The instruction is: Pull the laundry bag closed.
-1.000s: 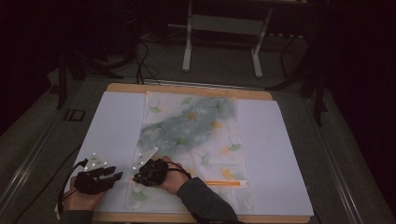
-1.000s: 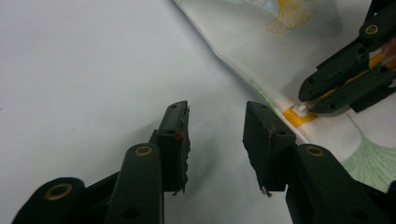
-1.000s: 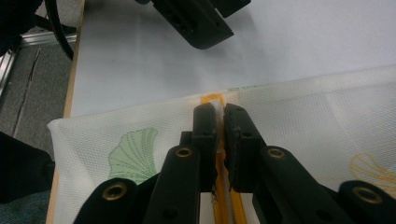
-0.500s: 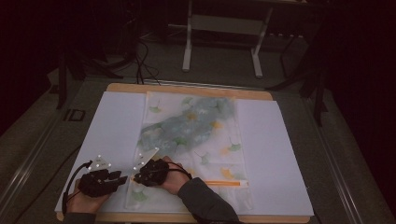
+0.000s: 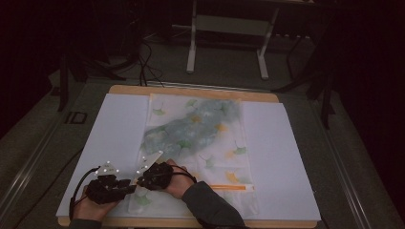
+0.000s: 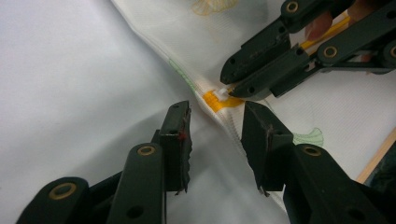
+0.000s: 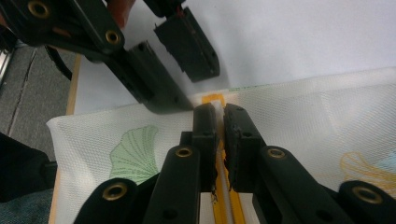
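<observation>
A white mesh bag (image 5: 200, 138) printed with ginkgo leaves lies flat on the table, with an orange zipper (image 5: 229, 187) along its near end. My right gripper (image 7: 219, 112) is shut on the zipper's small white pull (image 6: 223, 92) at the zipper's left end (image 7: 211, 99). My left gripper (image 6: 217, 135) is open. Its jaws straddle the bag's raised edge just beside that zipper end (image 6: 212, 101), and the pads are clear of the fabric. In the high view the left gripper (image 5: 130, 183) and the right gripper (image 5: 140, 180) meet tip to tip at the bag's near left corner.
The bag rests on a white sheet (image 5: 286, 157) over a wooden board (image 5: 191, 90). The board's front edge (image 5: 191, 223) is close behind both hands. Beyond the table stands a metal frame (image 5: 229, 38) on a dark floor with cables (image 5: 143, 52).
My left gripper has shifted slightly toward the table's front edge and stays beside the right one. The right gripper and the bag have not moved.
</observation>
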`<act>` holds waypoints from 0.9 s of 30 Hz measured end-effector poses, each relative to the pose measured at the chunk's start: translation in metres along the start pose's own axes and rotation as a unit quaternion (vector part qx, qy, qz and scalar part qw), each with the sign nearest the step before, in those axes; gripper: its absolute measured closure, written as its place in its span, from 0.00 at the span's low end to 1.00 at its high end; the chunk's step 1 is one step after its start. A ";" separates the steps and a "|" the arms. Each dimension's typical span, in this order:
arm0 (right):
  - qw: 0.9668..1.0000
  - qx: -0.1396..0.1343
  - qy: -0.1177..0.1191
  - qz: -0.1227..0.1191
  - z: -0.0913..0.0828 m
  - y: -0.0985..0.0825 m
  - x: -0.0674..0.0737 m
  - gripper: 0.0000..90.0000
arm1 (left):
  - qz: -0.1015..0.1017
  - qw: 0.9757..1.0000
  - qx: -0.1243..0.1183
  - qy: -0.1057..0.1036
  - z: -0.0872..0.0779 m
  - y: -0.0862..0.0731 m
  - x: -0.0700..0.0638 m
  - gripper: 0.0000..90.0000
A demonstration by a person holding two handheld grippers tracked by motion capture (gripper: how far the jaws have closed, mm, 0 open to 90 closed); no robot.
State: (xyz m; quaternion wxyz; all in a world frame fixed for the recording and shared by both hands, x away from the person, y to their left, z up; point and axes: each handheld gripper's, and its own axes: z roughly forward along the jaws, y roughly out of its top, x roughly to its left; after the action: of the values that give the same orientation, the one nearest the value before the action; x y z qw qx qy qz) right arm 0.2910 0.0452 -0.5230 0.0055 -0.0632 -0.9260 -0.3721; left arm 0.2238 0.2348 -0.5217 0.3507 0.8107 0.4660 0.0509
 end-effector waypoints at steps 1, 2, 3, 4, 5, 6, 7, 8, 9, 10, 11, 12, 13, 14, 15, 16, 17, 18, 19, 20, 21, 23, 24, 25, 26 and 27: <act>1.000 0.000 0.000 0.000 0.000 0.000 0.000 0.93 | 0.000 1.000 0.000 0.000 0.000 0.000 0.000 0.69; 1.000 0.000 -0.001 -0.003 -0.001 0.001 0.000 0.93 | -0.003 1.000 0.003 -0.001 0.002 0.000 0.000 0.69; 1.000 0.000 -0.001 -0.003 -0.001 0.001 0.000 0.93 | -0.002 1.000 0.005 -0.003 0.004 0.001 -0.001 0.69; 1.000 -0.001 -0.001 -0.003 -0.002 0.001 0.000 0.93 | 0.000 1.000 0.009 -0.005 0.006 0.001 -0.001 0.70; 1.000 0.000 -0.002 -0.006 -0.002 0.001 0.000 0.93 | 0.001 1.000 0.013 -0.006 0.008 0.002 -0.002 0.70; 1.000 0.000 -0.002 -0.007 -0.003 0.002 0.001 0.93 | 0.002 1.000 0.017 -0.009 0.010 0.003 -0.002 0.71; 1.000 0.000 -0.002 -0.007 -0.003 0.002 0.001 0.93 | 0.002 1.000 0.019 -0.011 0.012 0.003 -0.003 0.71; 1.000 -0.001 -0.003 -0.011 -0.004 0.003 0.001 0.93 | 0.007 0.999 0.028 -0.017 0.014 0.004 -0.003 0.71; 1.000 -0.001 -0.003 -0.011 -0.004 0.003 0.001 0.93 | 0.007 0.999 0.028 -0.017 0.014 0.004 -0.003 0.72; 1.000 0.002 -0.003 -0.014 -0.005 0.003 0.001 0.93 | 0.005 0.999 0.030 -0.020 0.015 0.004 -0.003 0.72; 1.000 0.002 -0.003 -0.014 -0.005 0.003 0.001 0.93 | 0.003 0.999 0.029 -0.022 0.015 0.004 -0.003 0.72; 1.000 0.003 -0.005 -0.017 -0.008 0.003 0.002 0.93 | 0.002 0.999 0.028 -0.028 0.016 0.005 -0.002 0.73; 1.000 0.003 -0.005 -0.017 -0.008 0.003 0.002 0.93 | 0.002 0.999 0.028 -0.028 0.016 0.005 -0.002 0.73; 1.000 0.002 -0.006 -0.020 -0.011 0.004 0.001 0.93 | 0.001 0.999 0.028 -0.030 0.016 0.005 -0.002 0.73; 1.000 0.002 -0.006 -0.020 -0.011 0.004 0.001 0.93 | 0.001 0.999 0.028 -0.032 0.017 0.005 -0.002 0.73; 1.000 0.001 -0.007 -0.022 -0.014 0.004 0.001 0.93 | 0.003 0.999 0.029 -0.034 0.017 0.005 -0.002 0.74; 1.000 0.001 -0.007 -0.022 -0.014 0.004 0.001 0.93 | 0.004 0.999 0.030 -0.035 0.017 0.006 -0.002 0.74; 1.000 0.000 -0.008 -0.024 -0.016 0.005 0.001 0.93 | 0.005 0.999 0.030 -0.038 0.018 0.006 -0.003 0.76; 1.000 0.000 -0.008 -0.024 -0.016 0.005 0.001 0.93 | 0.005 0.999 0.030 -0.038 0.018 0.006 -0.003 0.77; 1.000 0.000 -0.006 -0.025 -0.017 0.005 0.001 0.93 | 0.002 0.999 0.029 -0.041 0.019 0.007 -0.003 0.78; 1.000 0.000 -0.006 -0.025 -0.017 0.005 0.001 0.93 | 0.002 0.999 0.029 -0.043 0.020 0.007 -0.002 0.78; 1.000 0.000 -0.006 -0.025 -0.017 0.004 0.000 0.93 | 0.002 0.998 0.029 -0.047 0.020 0.007 -0.002 0.80; 1.000 0.000 -0.004 -0.025 -0.017 0.003 0.000 0.93 | 0.003 0.998 0.029 -0.048 0.021 0.007 -0.002 0.85; 1.000 0.000 -0.004 -0.024 -0.016 0.003 0.000 0.93 | 0.003 0.998 0.030 -0.048 0.021 0.007 -0.002 0.85; 1.000 0.003 -0.003 -0.022 -0.015 0.002 0.000 0.93 | 0.001 0.998 0.028 -0.051 0.021 0.006 -0.002 0.90; 1.000 0.003 -0.003 -0.022 -0.015 0.002 0.000 0.93 | 0.001 0.998 0.028 -0.051 0.021 0.006 -0.002 0.94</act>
State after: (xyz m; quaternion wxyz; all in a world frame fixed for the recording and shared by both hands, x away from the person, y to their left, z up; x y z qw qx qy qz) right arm 0.2905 0.0359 -0.5109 -0.0057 -0.0442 -0.9282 -0.3695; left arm 0.2358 0.2200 -0.5332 0.3508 0.8224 0.4479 -0.0033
